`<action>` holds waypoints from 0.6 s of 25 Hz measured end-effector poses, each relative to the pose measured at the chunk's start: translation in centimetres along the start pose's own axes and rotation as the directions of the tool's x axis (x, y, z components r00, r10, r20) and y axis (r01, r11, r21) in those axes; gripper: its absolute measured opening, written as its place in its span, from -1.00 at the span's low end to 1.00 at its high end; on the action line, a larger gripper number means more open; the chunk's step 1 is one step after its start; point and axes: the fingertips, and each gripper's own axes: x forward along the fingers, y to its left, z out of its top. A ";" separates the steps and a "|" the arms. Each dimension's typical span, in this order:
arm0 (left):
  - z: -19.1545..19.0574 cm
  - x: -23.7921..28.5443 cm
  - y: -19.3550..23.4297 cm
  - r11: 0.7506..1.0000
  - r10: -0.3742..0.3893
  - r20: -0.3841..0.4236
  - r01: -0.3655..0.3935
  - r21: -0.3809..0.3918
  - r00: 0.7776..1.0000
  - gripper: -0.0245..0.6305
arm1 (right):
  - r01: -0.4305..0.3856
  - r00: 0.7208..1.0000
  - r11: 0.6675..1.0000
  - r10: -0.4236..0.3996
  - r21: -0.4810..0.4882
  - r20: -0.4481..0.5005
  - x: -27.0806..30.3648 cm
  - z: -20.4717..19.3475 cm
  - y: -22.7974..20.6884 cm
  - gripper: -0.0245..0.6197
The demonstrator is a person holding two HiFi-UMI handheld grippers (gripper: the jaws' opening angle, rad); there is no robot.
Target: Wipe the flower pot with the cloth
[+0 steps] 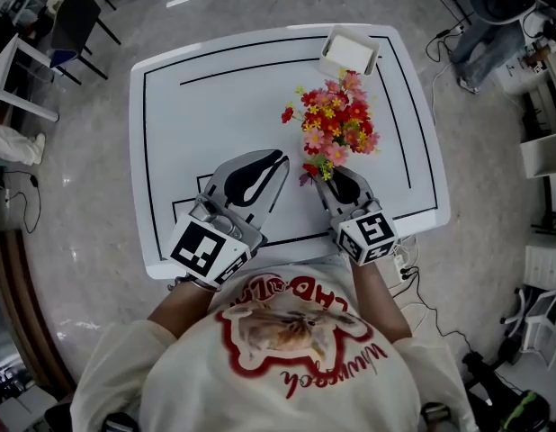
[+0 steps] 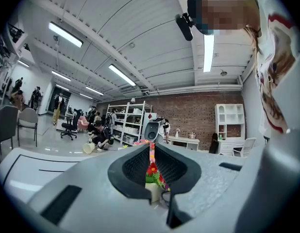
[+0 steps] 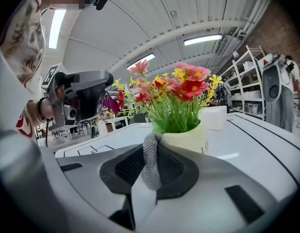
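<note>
right gripper [image 1: 339, 176] is clamped on the grey cloth [image 3: 149, 160]. the cloth stands up in a narrow bunch between the jaws. its top end sits right at the near left edge of the flower pot [image 3: 190, 139], just under the rim; can't tell if it really touches. the pot is cream, upright on the white table [image 1: 215, 97], right of centre, full of red, pink and yellow flowers [image 1: 336, 126]. from the head view the flowers hide the pot, and the right gripper's tip is tucked under their near edge.

left gripper [image 1: 278, 158] has its jaws together with nothing between them. it is just left of the pot, apart from it and pointing across the table. a white box [image 1: 348, 50] sits at the table's far edge, behind the flowers.
</note>
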 end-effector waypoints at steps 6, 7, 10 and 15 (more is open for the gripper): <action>0.0 -0.7 0.3 1.000 -0.003 -0.018 0.004 0.025 1.000 -0.82 | -0.025 1.000 1.000 0.025 -0.006 0.001 -2.3 0.6 0.7 -0.72; 0.1 -0.8 0.2 0.999 -0.008 -0.025 0.009 0.041 1.000 -0.82 | -0.026 1.000 1.000 0.026 -0.011 0.005 -3.0 1.0 0.7 -0.72; 0.9 -0.7 -0.1 0.997 -0.021 -0.021 0.022 0.072 1.000 -0.82 | -0.023 0.999 0.999 0.025 -0.046 0.033 -5.3 3.2 0.7 -0.72; 3.0 0.1 -1.3 0.994 -0.064 0.009 0.063 0.091 0.998 -0.82 | -0.050 0.992 0.993 0.062 -0.105 0.114 -8.3 8.9 0.7 -0.72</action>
